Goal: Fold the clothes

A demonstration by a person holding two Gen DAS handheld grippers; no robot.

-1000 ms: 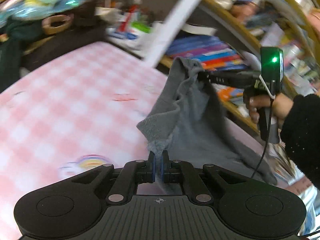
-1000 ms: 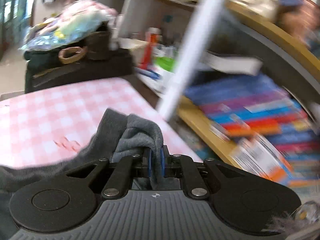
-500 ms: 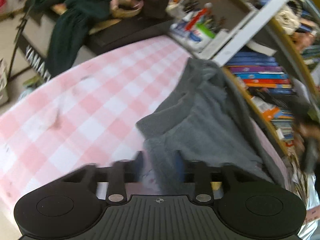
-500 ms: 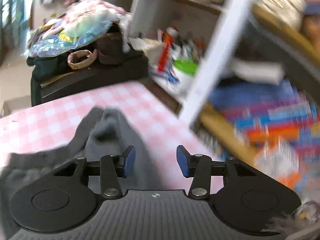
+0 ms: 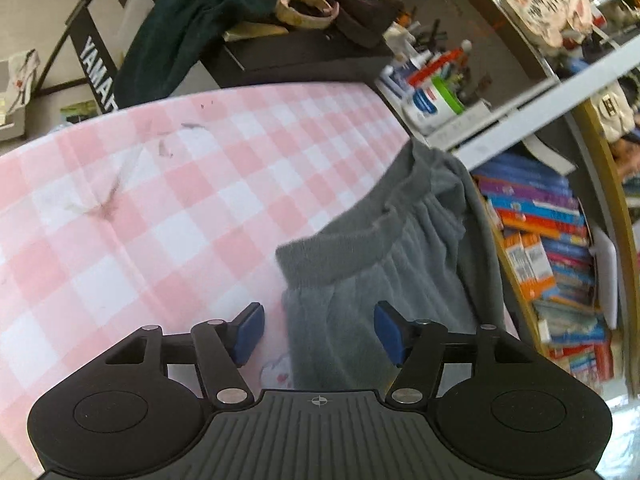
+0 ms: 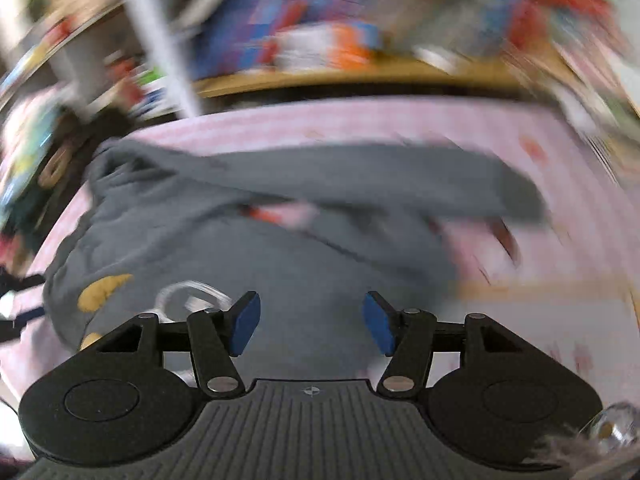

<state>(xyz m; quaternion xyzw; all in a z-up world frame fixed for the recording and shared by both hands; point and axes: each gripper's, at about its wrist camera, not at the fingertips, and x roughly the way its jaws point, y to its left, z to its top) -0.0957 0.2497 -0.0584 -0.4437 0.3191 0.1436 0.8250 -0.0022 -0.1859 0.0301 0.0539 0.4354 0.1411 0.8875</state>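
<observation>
**Grey garment lies loose on checked bed as both grippers open**

A pair of grey sweatpants [image 5: 360, 264] lies on a pink-and-white checked mattress [image 5: 160, 208], its ribbed waistband [image 5: 340, 248] towards the middle of the bed and its far side along the edge nearest a wooden bookshelf [image 5: 552, 248] packed with colourful books. In the left wrist view the left gripper [image 5: 316, 330] hovers just above the garment's near end, its jaws opening and about half apart; grey cloth shows through the gap, but the blue pads [image 5: 248, 332] do not press on it.

The right wrist view is heavily blurred. The right gripper [image 6: 310, 324] also has its jaws opening, roughly half apart, with the sweatpants [image 6: 280, 248] spread below and nothing gripped. A yellow patch [image 6: 102, 290] and a white outlined shape mark the fabric near the left pad; what they depict cannot be made out.

Beyond the bed, a black stand reads "YAMAHA" [image 5: 98, 76] in white letters, partly cut off, beside a draped dark green cloth [image 5: 188, 32]. Book spines and bottle labels are too small to read.
</observation>
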